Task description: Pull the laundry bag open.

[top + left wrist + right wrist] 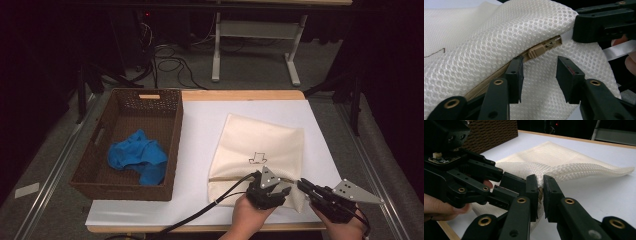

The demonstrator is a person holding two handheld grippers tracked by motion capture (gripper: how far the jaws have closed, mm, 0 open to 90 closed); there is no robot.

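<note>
Zip-opening step on mesh bag (257, 150), lying right of basket (127, 97) w/ near edge lifted; R gripper (540, 192) pinching bag corner by zip end; L gripper (539, 75) jaws spread, short of zip pull (535, 51); next: close on pull, draw left along zip.

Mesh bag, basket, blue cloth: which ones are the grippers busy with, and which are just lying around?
Busy with:
- white mesh bag, its corner pinched by the right gripper
- tan zipper pull on the bag, just ahead of the open left gripper

Just lying around:
- brown woven basket at the left
- blue cloth inside the basket
</note>
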